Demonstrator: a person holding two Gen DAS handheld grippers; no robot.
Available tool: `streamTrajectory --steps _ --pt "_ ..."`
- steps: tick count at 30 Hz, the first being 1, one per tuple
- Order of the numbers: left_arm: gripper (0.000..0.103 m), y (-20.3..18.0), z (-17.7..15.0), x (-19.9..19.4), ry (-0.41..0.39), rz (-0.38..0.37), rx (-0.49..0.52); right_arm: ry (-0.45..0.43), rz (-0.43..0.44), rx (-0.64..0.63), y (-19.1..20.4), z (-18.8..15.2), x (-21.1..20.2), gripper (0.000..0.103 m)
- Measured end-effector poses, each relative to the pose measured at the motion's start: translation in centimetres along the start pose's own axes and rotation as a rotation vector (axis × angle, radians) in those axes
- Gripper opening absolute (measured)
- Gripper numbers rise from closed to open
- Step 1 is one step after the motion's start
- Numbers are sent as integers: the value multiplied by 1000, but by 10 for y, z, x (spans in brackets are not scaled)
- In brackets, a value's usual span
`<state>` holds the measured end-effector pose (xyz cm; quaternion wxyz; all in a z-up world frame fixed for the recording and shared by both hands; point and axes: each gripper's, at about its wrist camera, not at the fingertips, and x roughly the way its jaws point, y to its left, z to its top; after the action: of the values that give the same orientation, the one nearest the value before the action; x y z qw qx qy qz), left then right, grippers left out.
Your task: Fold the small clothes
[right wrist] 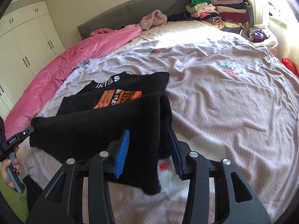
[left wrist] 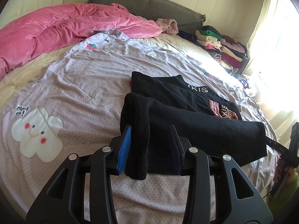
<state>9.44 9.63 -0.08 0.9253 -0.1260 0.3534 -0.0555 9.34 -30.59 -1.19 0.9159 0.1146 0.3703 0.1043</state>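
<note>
Left wrist view: the left tool (left wrist: pixel 151 145) stands wide open, its blue pad (left wrist: pixel 124 149) on one side and the darker pad on the other. A folded edge of the black shirt (left wrist: pixel 186 115) drapes between the fingers and hangs below them, touching the blue pad but not pinched. The shirt lies on the bed's lilac sheet (left wrist: pixel 84 85), its far half flat with white letters at the collar and an orange print partly covered by the near half, which is lifted and doubled over it. At the far right the right tool (left wrist: pixel 280 147) meets the shirt's other corner; its jaws cannot be read from here. A white cloud patch (left wrist: pixel 37 132) sits on the sheet left of the tool. A pink quilt (left wrist: pixel 65 28) is bunched along the far left, a grey headboard (left wrist: pixel 149 7) behind it, and a clothes pile (left wrist: pixel 220 44) by the bright window.

Right wrist view: the right tool (right wrist: pixel 149 147) is also open, with the shirt (right wrist: pixel 97 128) hanging loose between its pads, the cloth lying against the left pad and its hem drooping under the fingers. The orange print (right wrist: pixel 119 97) shows beyond the raised fold. At the left edge the left tool (right wrist: pixel 20 138) touches the shirt's corner, held by a hand (right wrist: pixel 8 171) with red nails. White wardrobes (right wrist: pixel 24 43) line the left wall.
</note>
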Motion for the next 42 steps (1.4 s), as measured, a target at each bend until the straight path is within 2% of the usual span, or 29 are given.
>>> streamTrajectory --steps 5,14,20,22,23,24,26,32,37,42 --pt "39 4 -15 -3 37 -8 -7 19 7 -9 3 -14 -9 46" --pt "39 5 -26 3 69 -11 -18 82 24 -1 7 -35 -1 46" --pt "38 9 -18 16 80 8 -29 91 25 -10 11 -35 5 35" --pt "27 10 -16 21 93 14 -28 87 22 -11 10 -33 7 27" --pt "10 10 -16 22 97 16 -24 85 23 -11 10 -32 7 24" --pt "4 10 -17 23 99 22 -14 84 25 -12 10 -32 7 17" --pt "4 9 -16 21 99 22 -6 80 30 -22 10 -31 7 11" --pt "3 5 4 6 48 -27 -5 12 50 -21 7 -15 -5 9" --pt "3 -3 35 -4 -11 -55 8 -78 64 -27 5 18 -21 9" --pt "3 -3 60 -1 -44 -61 2 -136 57 -38 6 48 -18 9"
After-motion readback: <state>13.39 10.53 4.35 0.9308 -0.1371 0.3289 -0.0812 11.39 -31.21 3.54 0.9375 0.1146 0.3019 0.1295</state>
